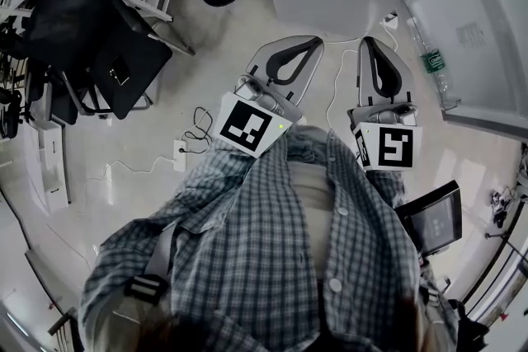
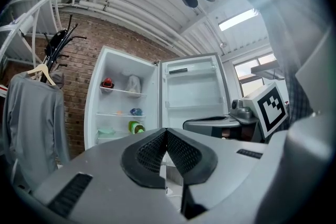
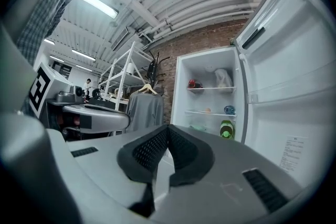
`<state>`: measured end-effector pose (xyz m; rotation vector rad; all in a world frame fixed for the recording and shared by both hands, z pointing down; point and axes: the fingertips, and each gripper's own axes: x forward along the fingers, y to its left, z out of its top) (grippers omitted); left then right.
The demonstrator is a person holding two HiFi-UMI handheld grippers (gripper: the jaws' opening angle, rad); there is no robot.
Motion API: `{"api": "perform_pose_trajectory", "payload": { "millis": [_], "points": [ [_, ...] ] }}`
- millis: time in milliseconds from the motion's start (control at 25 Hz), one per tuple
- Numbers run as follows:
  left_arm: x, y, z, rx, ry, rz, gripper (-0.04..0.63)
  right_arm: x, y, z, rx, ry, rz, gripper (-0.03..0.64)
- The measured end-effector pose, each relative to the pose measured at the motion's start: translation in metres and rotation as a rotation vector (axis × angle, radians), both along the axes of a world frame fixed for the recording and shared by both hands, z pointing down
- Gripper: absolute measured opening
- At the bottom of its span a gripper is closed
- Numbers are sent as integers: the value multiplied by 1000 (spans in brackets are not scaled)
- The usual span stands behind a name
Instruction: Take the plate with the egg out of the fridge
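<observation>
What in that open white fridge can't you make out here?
- Plate with the egg: both gripper views show only a tiny pale speck on the middle glass shelf, too small to identify.
- Lower part of the open white fridge: hidden behind the shut left gripper and right gripper.
- Head view: shelves cut off by the top edge.

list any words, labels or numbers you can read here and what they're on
Nothing is legible.
White paper sticker on the open white fridge door: print too small to read.
Green label on the clear plastic bottle: blurred.
Black-and-white square markers: patterns, no words.
</observation>
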<state>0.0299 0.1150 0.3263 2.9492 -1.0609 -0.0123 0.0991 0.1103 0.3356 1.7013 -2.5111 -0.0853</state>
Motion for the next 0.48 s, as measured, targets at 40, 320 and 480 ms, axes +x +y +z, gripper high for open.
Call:
{"api": "perform_pose_trajectory", "payload": {
  "millis": [40, 320, 480],
  "points": [
    [2, -2, -1, 1, 3, 3, 6, 1, -1, 0, -2, -1, 5, 6],
    [8, -27, 2, -13, 8, 21, 6, 7, -21, 1, -3, 0, 24, 6],
    [14, -48, 3, -20, 21, 36, 6, 7, -40, 2, -12, 13, 19, 6]
  ]
}}
